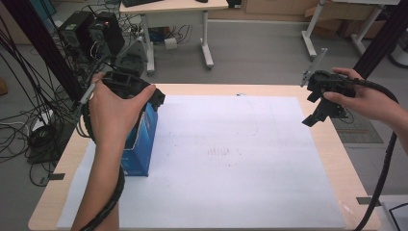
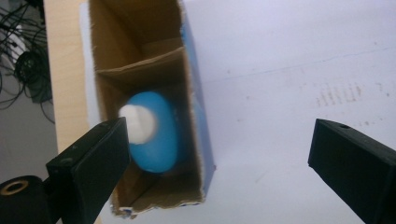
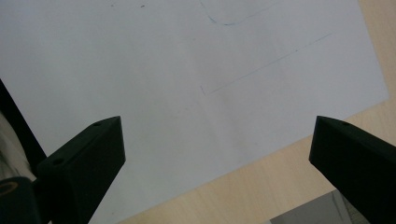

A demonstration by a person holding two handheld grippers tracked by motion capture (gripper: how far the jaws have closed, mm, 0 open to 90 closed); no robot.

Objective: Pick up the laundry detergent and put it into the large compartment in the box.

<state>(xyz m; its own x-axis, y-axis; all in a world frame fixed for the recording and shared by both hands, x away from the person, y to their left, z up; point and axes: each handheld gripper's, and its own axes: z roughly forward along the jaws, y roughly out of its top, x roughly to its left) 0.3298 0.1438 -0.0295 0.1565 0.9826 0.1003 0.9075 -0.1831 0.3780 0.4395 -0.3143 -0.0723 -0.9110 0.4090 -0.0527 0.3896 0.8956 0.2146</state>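
Observation:
A tall blue cardboard box [image 1: 142, 144] stands open-topped on the white sheet [image 1: 231, 159] at the table's left. My left gripper [image 1: 144, 94] hovers just above its mouth, held by a hand. In the left gripper view the box [image 2: 196, 116] shows brown inner walls and a divider, with a blue bottle with a white cap [image 2: 154, 133] lying inside. My left gripper [image 2: 219, 158] is open, nothing between its jaws. My right gripper [image 1: 323, 108] hangs above the sheet's right edge; in the right gripper view my right gripper [image 3: 217, 158] is open over bare sheet and wood.
The wooden table [image 1: 332, 159] borders the white sheet on all sides. Behind it stand a white desk [image 1: 175, 9], black equipment with tangled cables [image 1: 91, 33] at the far left, and dark frame posts [image 1: 380, 38]. Faint pen marks [image 1: 223, 151] show mid-sheet.

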